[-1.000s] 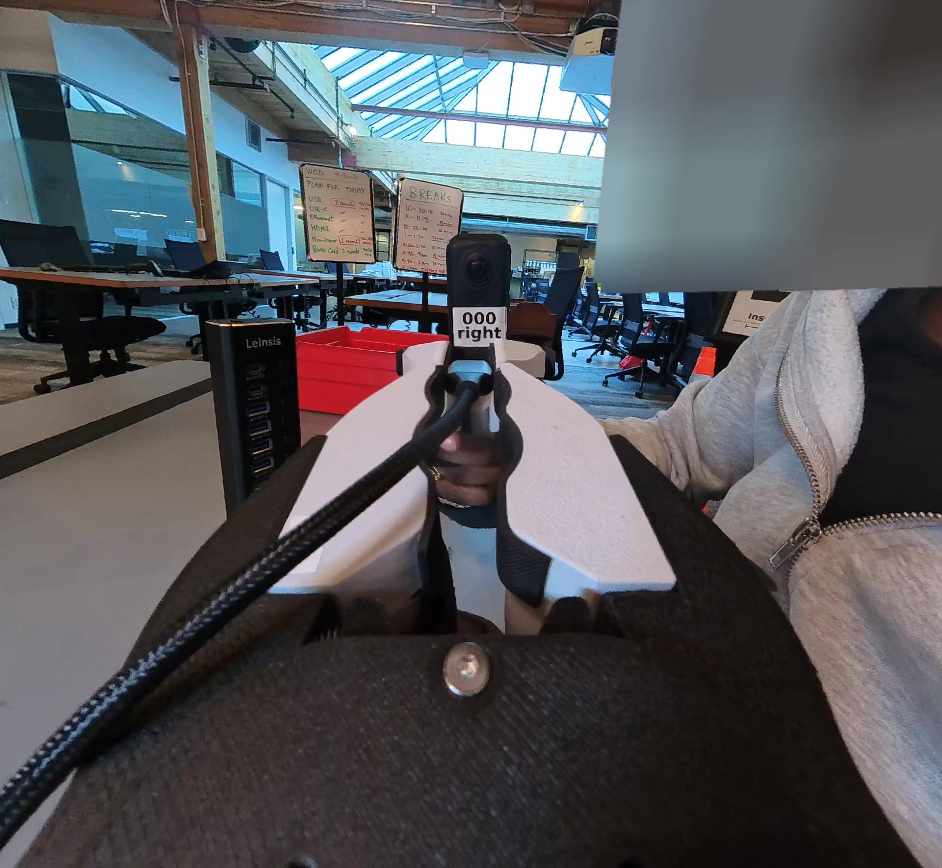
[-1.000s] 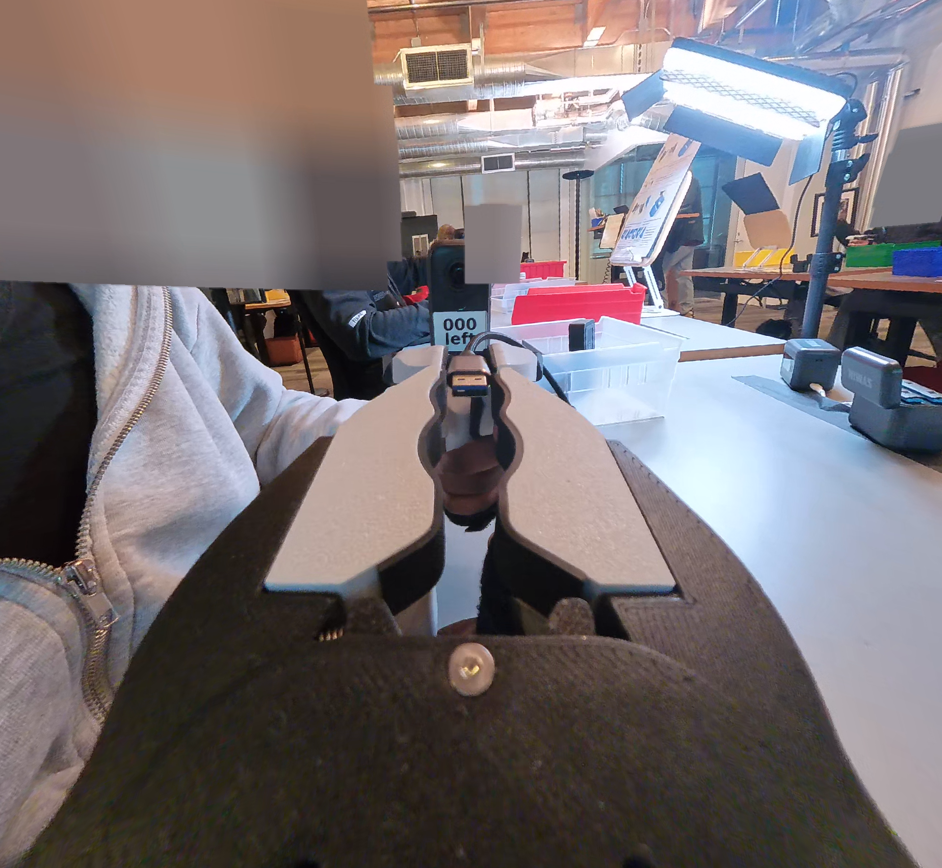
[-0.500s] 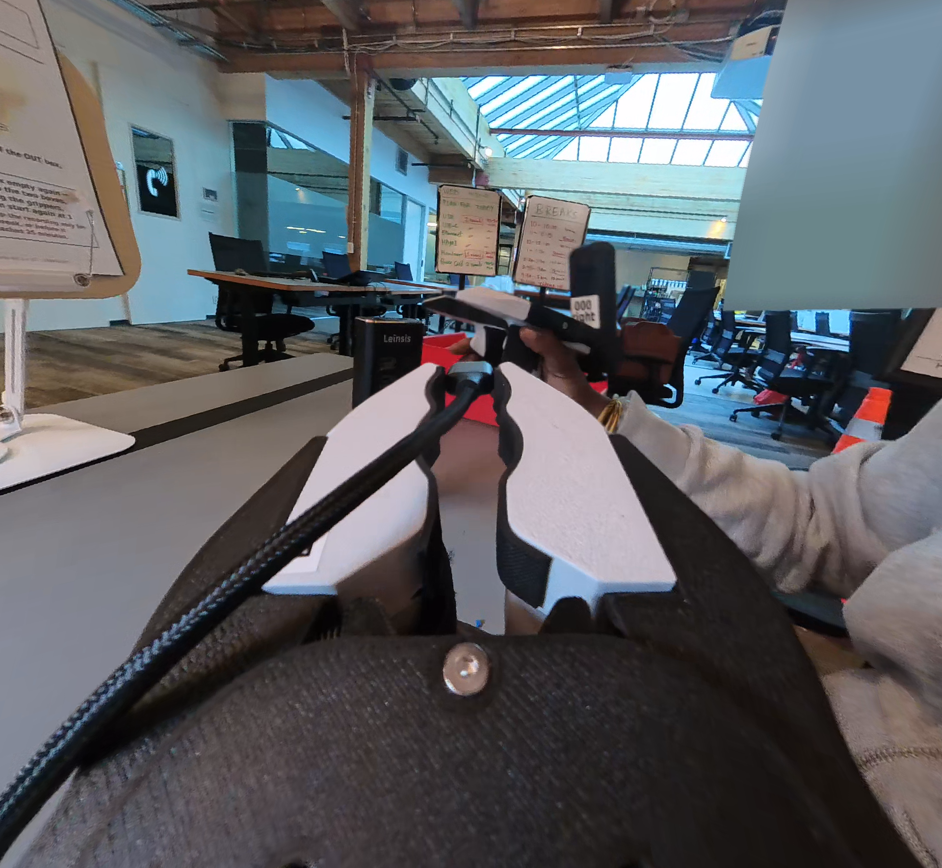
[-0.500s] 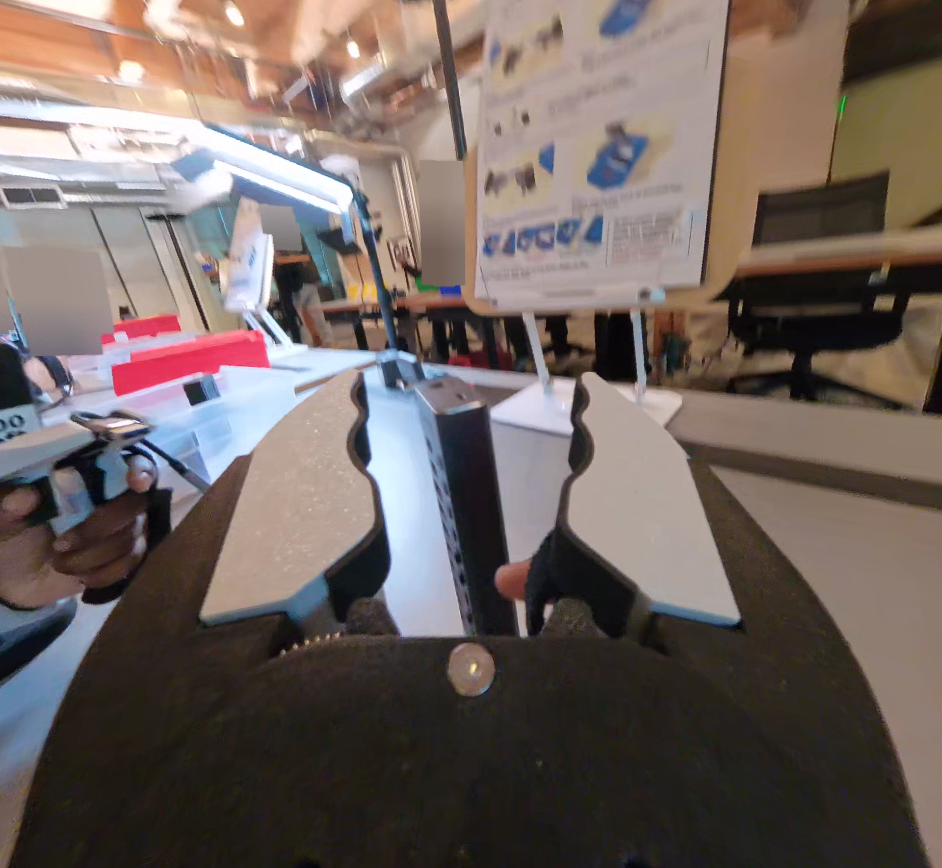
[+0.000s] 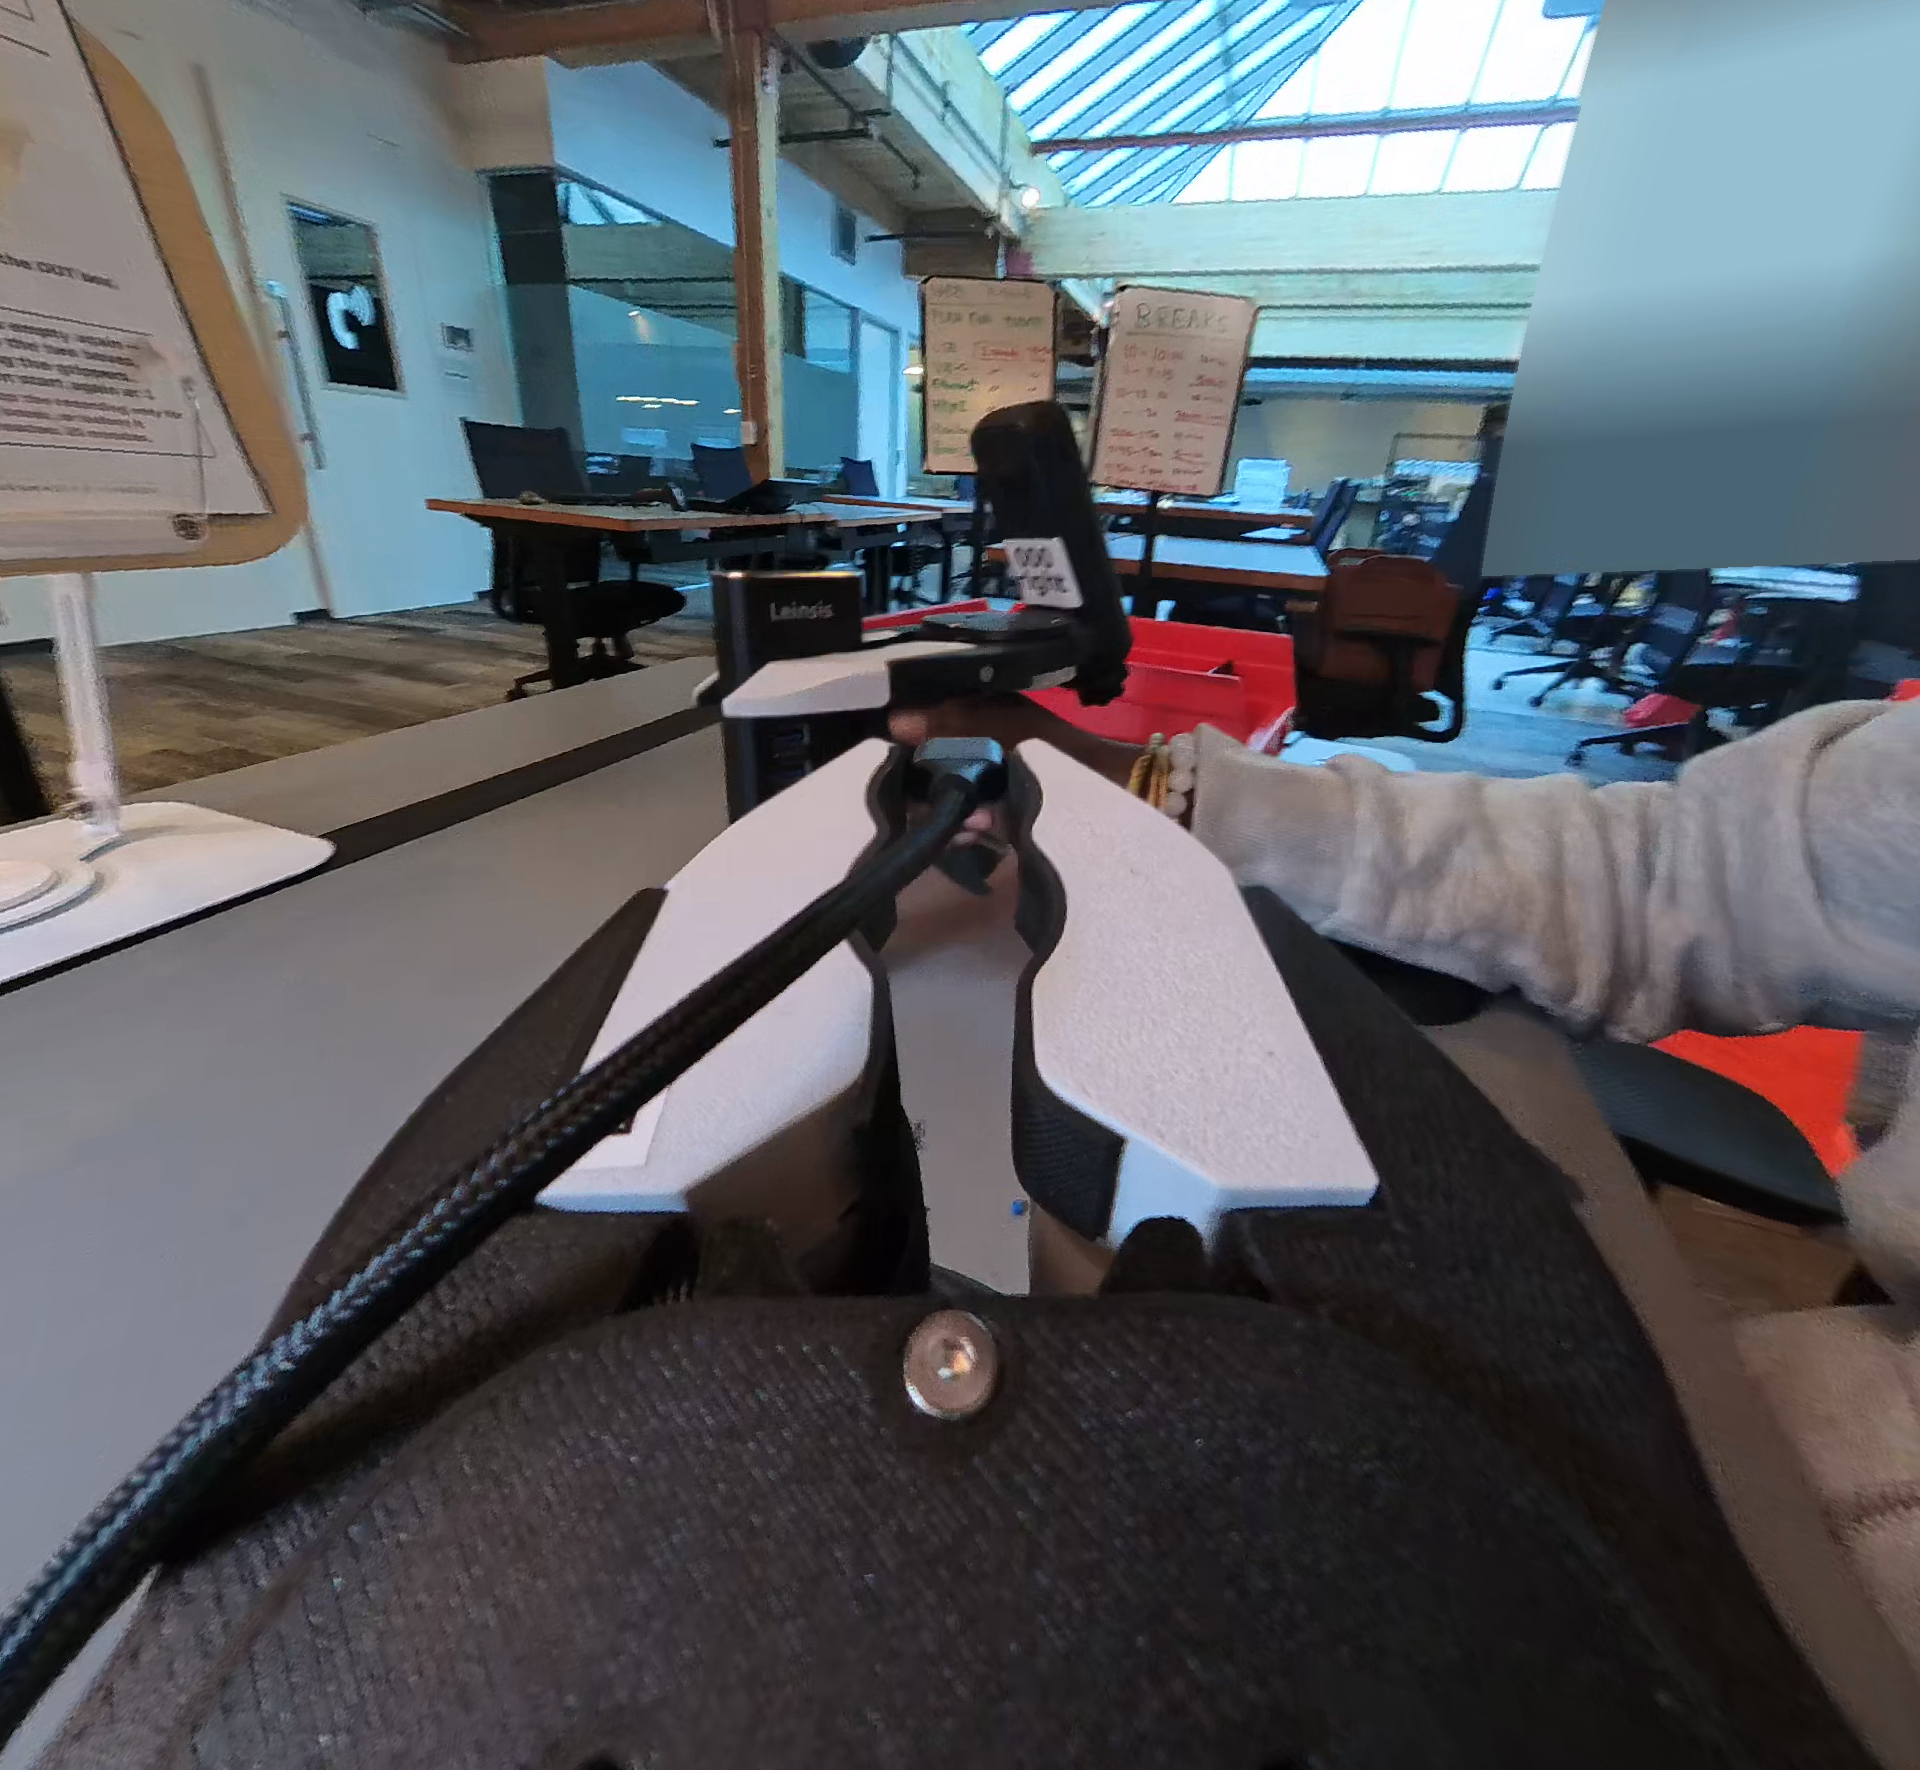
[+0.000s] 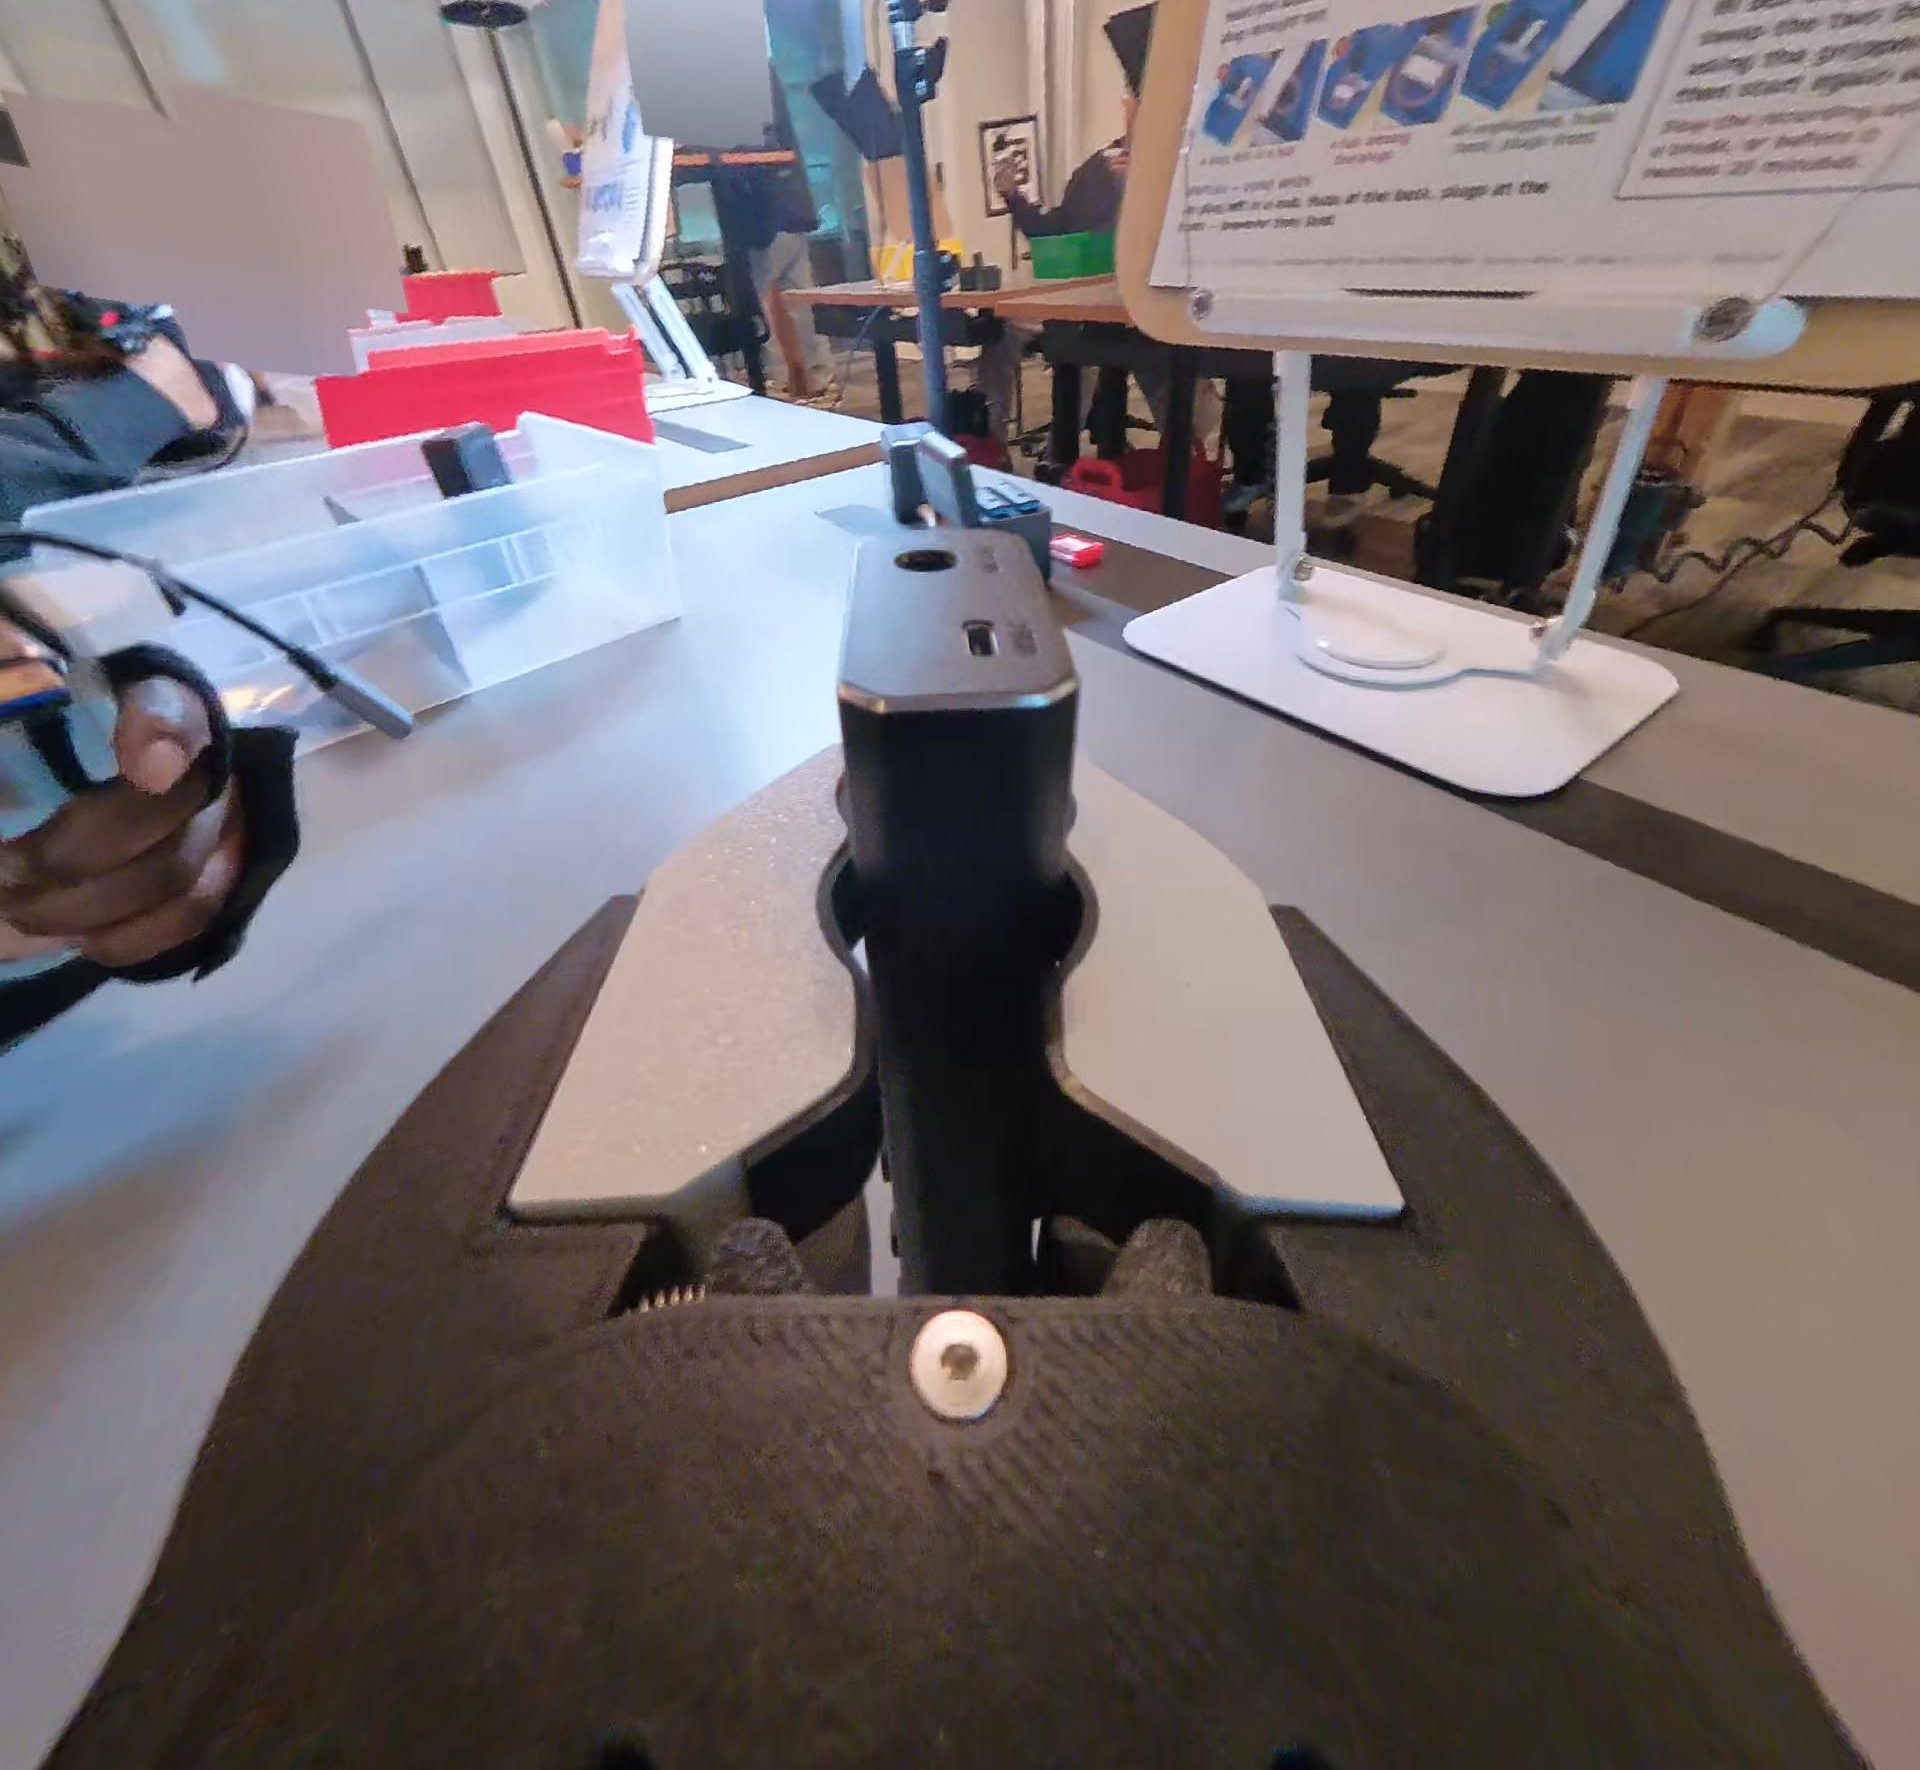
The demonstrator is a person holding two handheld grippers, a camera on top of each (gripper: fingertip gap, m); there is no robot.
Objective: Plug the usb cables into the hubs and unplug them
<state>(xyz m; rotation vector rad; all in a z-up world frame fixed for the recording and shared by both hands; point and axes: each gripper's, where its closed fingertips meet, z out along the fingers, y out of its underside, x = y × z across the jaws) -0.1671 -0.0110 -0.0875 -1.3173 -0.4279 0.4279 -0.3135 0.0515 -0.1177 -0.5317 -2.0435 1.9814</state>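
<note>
My left gripper is shut on the grey USB plug of a black braided cable that trails down to the left. The plug points at a black upright hub standing on the grey table, a short gap away. My right gripper is shut on that hub, one finger on each side near its top. In the left wrist view the right gripper reaches in from the right. The left gripper shows at the left edge of the right wrist view.
A clear plastic bin and red bins stand at the far left. Other grey hubs sit behind the held hub. A white sign stand is at the right and also shows in the left wrist view. Left tips to right tips: about 15 cm.
The right gripper swung from facing the left gripper to the black hub and closed on it. The left gripper turned toward the hub, plug still held.
</note>
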